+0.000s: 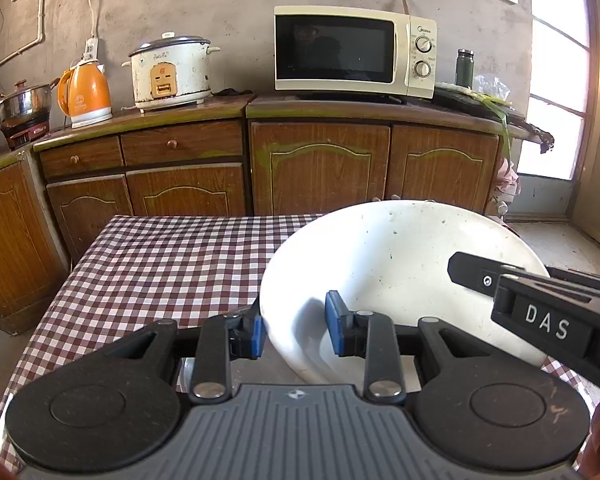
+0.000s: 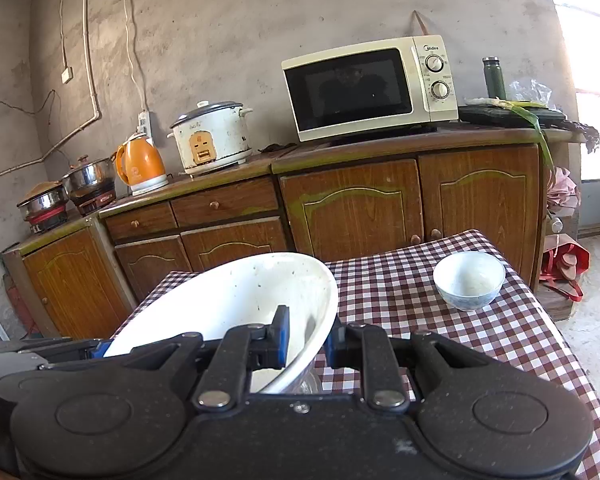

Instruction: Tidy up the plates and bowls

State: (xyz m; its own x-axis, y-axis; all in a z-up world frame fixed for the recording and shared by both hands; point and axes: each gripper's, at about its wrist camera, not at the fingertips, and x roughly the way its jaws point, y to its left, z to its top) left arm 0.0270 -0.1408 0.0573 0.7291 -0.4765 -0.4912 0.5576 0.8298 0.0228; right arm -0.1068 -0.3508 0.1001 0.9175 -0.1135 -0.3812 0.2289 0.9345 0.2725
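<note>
Claws on both sides grip one large white bowl (image 1: 400, 264), held tilted above the checked table (image 1: 160, 264). The left claw (image 1: 296, 330) is closed on the bowl's near-left rim, one blue pad outside the wall and one inside; the right claw (image 2: 306, 344) pinches the opposite rim the same way, and its black body crosses the right edge of the left wrist view. A small bowl (image 2: 469, 285) stands apart on the far right part of the table, near its edge, and seems the likely partner for stacking or grouping. To carry the step well, both hands should probably travel together and level, since a rim pinched at two points can twist or slip if one side leads; the tilt is best taken out before the large bowl is set down, and the landing spot kept clear of the small bowl. Hidden matters: the underside of the large bowl and whatever lies directly beneath it are screened by the claws, though a pale or glassy edge shows just under it in both views and cannot be identified. No plates are visible. The near table edge is cut off.
</note>
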